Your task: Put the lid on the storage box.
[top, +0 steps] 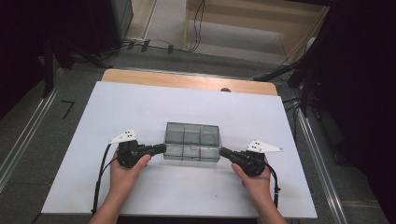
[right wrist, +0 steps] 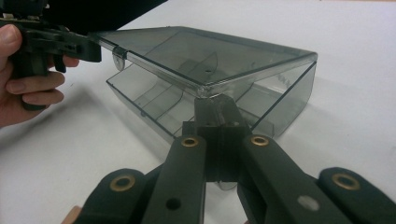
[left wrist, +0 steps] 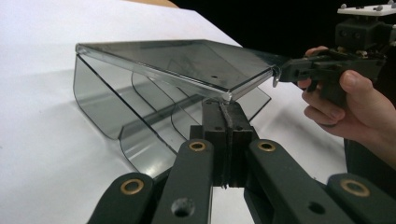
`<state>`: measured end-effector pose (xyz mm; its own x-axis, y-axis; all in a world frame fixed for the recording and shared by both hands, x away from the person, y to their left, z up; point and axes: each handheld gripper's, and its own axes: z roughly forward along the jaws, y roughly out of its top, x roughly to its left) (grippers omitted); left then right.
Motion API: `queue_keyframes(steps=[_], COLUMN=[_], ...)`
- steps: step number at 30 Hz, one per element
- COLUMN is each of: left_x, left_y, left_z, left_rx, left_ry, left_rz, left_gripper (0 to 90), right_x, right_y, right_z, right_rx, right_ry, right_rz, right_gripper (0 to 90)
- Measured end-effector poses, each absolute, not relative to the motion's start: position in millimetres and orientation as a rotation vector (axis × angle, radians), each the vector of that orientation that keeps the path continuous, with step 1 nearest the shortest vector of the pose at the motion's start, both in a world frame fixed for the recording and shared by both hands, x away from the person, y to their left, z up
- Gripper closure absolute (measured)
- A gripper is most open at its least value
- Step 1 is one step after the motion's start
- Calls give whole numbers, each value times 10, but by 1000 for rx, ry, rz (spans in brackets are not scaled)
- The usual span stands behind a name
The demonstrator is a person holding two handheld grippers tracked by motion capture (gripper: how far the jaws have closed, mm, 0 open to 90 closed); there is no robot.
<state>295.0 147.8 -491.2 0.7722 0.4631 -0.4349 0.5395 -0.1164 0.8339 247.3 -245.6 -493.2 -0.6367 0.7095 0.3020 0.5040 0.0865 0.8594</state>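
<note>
While its lid (left wrist: 187, 60) stands partly raised on a slant, the smoky clear plastic box (top: 192, 141) sits near the middle of the white table sheet (top: 116, 112), its inner dividers only dimly readable through the tinted walls. At its near-left corner the left gripper (left wrist: 226, 114) has its jaws pressed together on the lid's front edge; the right gripper (right wrist: 215, 105) is clamped on the lid's edge at the near-right corner. Exactly how much lip each pair bites is hidden behind the black jaws. Both hands (top: 126, 170) are cut off by the bottom edge.
</note>
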Motion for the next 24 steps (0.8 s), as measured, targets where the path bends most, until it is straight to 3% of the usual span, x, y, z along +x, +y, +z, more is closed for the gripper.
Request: queue_keyframes(steps=[24], left_x=[2807], left_y=[1553], left_z=[-4995], left_rx=[1788], left_ry=[812], left_rz=[-120], left_gripper=[890], right_x=[2278], right_y=[-2439], right_z=[-5047], right_rx=[1206], right_ry=[2197], right_rz=[1546], right_gripper=[854])
